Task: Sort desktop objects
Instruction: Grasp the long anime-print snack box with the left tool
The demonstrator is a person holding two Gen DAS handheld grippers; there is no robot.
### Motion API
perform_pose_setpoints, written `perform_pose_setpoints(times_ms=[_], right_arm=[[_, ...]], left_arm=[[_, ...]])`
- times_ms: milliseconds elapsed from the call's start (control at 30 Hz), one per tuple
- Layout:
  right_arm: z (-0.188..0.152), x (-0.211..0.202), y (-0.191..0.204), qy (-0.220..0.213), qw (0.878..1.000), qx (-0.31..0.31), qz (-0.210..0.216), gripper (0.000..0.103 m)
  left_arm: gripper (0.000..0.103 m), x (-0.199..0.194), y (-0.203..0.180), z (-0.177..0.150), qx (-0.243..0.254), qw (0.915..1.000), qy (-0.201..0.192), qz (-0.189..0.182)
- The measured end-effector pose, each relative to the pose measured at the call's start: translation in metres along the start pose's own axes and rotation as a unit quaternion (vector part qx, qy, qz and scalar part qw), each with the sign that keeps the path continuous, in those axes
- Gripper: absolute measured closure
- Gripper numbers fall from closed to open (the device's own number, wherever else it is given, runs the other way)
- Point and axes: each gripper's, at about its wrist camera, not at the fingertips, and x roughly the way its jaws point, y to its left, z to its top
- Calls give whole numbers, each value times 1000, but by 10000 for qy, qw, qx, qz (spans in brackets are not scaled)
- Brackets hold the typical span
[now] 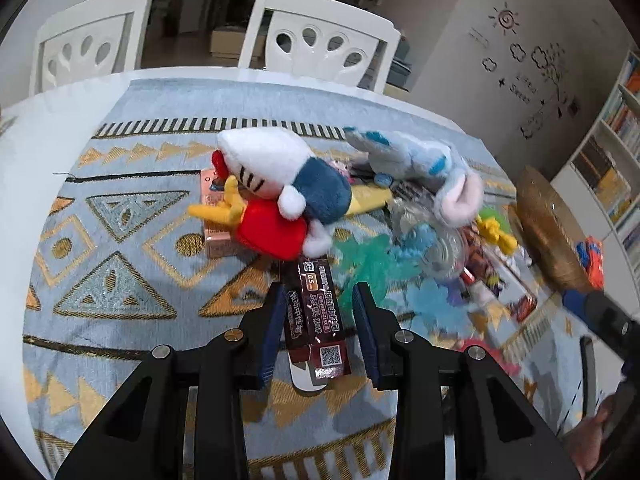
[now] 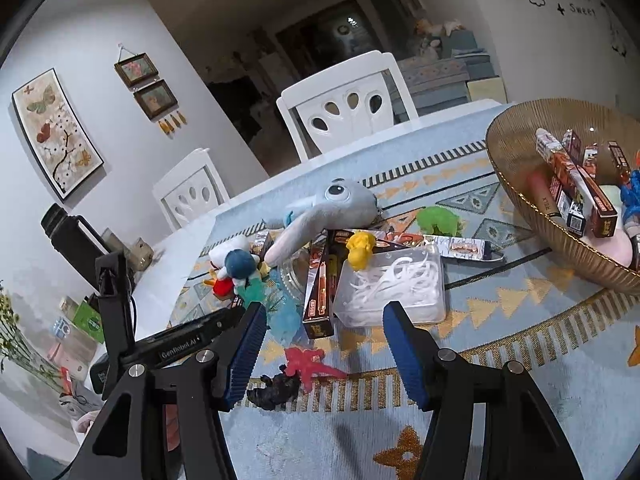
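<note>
Currently the left gripper [image 1: 316, 300] points down at a dark red pen box [image 1: 316, 320] lying flat on the patterned tablecloth [image 1: 120, 240]; the box sits between the two blue pads with a gap on each side, so the jaws stand apart and hold nothing. Beyond the box, farther across the table, a plush doll with a white head, blue body and red foot [image 1: 280, 188] lies on top of a pink carton [image 1: 216, 216]. To its right is a grey plush with blue patches [image 1: 416, 160], and translucent teal and blue toy figures [image 1: 384, 264] are spread just right of the box. A ribbed amber basket [image 2: 516, 184] stands at the right side of the table and contains several pen boxes and a blue toy. The right gripper [image 2: 324, 320] is released, jaws wide and empty, above the near edge of the cloth. Between and just below its pads lie a red toy dinosaur [image 2: 308, 364] and a black toy figure [image 2: 276, 390], touching each other. Farther off sits a clear plastic box of white strips [image 2: 392, 292] with a yellow toy figure [image 2: 360, 252] at its far left corner, and a green one [image 2: 438, 218] beyond. Two white chairs [image 2: 348, 104] stand at the far side.
</note>
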Motion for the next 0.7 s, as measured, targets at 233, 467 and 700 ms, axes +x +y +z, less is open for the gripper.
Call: perform_pose_setpoints(times_ms=[233,467,700], right_arm=[[-1,2,2,58,10000,-41,36,44],[-3,6,0,129,9999,-34,34,44],[-2,9,-10,234,9995,175,154,44]], left_arm=[[71,4,-5,-1,264,9994,-4,228],[81,2,-14,-2,483,9970,-113,596],[83,-9,-9,-4,222,9986,43,475]])
